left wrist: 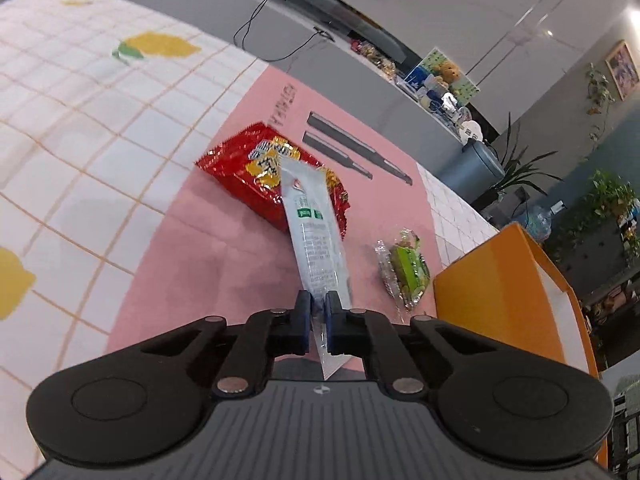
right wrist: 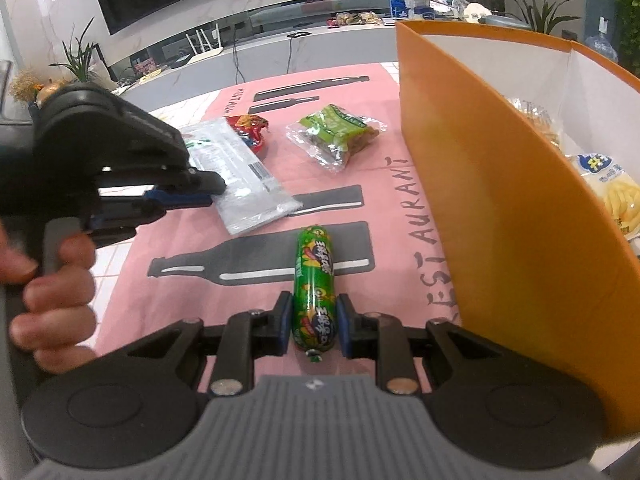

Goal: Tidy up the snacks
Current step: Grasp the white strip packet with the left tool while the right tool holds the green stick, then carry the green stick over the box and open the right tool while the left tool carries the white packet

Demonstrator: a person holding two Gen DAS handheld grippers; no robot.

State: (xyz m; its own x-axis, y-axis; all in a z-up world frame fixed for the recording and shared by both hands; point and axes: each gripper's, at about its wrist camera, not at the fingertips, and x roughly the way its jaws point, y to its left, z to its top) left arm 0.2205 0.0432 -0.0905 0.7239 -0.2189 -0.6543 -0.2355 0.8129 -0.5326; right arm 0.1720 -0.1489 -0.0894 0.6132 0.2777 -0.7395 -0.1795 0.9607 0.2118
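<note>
**Snack sorting: two packets in hand, box at right**

- Left gripper (left wrist: 318,306): jaws closed narrow on the end of a white sachet (left wrist: 316,232). In the left wrist view the sachet runs from lower centre up to mid-frame and looks lifted off the mat; its far end overlaps the red snack packet (left wrist: 256,168).
- Right gripper (right wrist: 314,316): pads set either side of a green sausage stick (right wrist: 314,280), lower centre of the right wrist view. Whether the pads press on it or stand just off it cannot be told; it seems to rest on the pink mat (right wrist: 160,248).
- Green-label clear packet (right wrist: 336,134): loose on the mat, upper centre, apart from both grippers.
- Orange box (right wrist: 480,184): right of frame, open-topped, with a yellow snack bag (right wrist: 616,196) already inside.

Step in hand, as judged: pick-up and carry toward the box. Next calls for a firm hold on the sausage stick, a lift above the box's orange wall, then release inside. The limp sachet may swing or snag on the rim.
</note>
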